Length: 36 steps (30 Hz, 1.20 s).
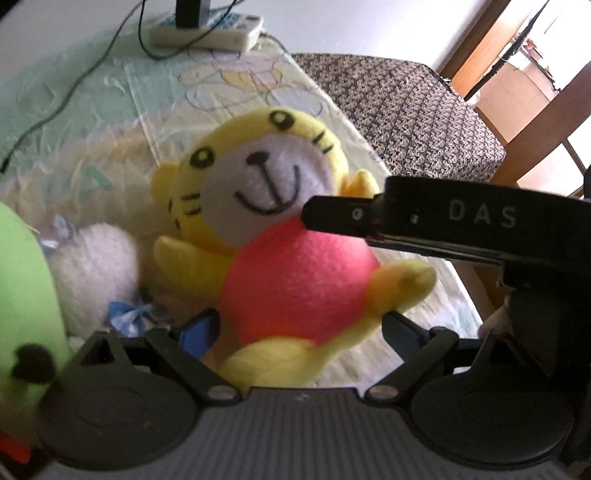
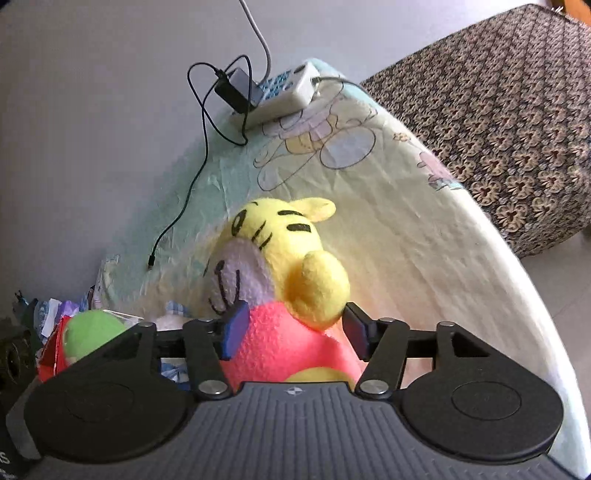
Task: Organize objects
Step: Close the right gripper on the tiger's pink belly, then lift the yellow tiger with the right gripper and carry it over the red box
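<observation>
A yellow tiger plush with a white face and pink body (image 1: 295, 273) sits upright on the pale cartoon sheet. My left gripper (image 1: 299, 328) has its jaws on either side of the plush's lower body. My right gripper (image 2: 291, 332) closes on the pink body (image 2: 291, 354) from the plush's side, and its black finger (image 1: 343, 218) crosses the plush's chest in the left wrist view. A green plush (image 1: 26, 295) sits at the left, also in the right wrist view (image 2: 92, 332). A white fluffy plush (image 1: 96, 266) lies beside the tiger.
A white power strip (image 1: 210, 31) with a black adapter and cables sits at the far end of the bed, also in the right wrist view (image 2: 280, 92). A dark patterned cushion seat (image 1: 406, 110) stands to the right. Crumpled wrappers (image 2: 55, 314) lie at the left.
</observation>
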Each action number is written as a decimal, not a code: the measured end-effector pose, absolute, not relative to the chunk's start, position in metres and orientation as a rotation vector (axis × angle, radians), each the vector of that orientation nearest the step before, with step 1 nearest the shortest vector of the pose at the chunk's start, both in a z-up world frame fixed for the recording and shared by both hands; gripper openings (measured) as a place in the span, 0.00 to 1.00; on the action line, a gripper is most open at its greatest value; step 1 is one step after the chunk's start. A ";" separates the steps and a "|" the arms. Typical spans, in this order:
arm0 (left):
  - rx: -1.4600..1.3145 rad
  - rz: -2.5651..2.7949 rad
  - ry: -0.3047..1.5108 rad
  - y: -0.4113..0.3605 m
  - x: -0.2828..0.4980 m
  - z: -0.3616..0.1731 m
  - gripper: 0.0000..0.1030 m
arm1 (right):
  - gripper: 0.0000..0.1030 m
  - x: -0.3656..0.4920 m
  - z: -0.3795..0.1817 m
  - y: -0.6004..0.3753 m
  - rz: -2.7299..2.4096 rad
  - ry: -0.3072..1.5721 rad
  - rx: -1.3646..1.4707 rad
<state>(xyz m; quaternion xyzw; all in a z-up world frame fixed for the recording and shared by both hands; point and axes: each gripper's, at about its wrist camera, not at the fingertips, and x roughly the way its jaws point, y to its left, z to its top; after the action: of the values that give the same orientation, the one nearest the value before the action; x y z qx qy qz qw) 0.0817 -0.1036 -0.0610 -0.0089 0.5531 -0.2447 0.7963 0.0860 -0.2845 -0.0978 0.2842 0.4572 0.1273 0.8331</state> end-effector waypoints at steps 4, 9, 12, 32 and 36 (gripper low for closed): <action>-0.075 -0.537 1.214 -0.099 0.092 -0.071 0.95 | 0.62 0.097 -0.110 -0.284 0.304 0.998 0.666; -0.080 -0.537 1.194 -0.101 0.095 -0.073 0.97 | 0.63 0.105 -0.122 -0.287 0.336 1.017 0.744; -0.086 -0.543 1.185 -0.101 0.096 -0.073 0.98 | 0.52 0.101 -0.120 -0.291 0.362 1.010 0.770; -0.042 -0.675 1.066 -0.108 0.032 -0.019 0.94 | 0.44 0.020 -0.060 -0.303 0.345 0.846 0.752; -0.034 -0.674 1.030 -0.100 0.010 -0.007 0.94 | 0.45 0.002 -0.048 -0.291 0.372 0.812 0.708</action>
<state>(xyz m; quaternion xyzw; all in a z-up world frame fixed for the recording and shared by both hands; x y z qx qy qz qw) 0.0104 -0.0999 -0.0067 -0.0161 0.4829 -0.3162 0.8164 0.0023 -0.2914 -0.0476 0.3352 0.3846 0.1760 0.8419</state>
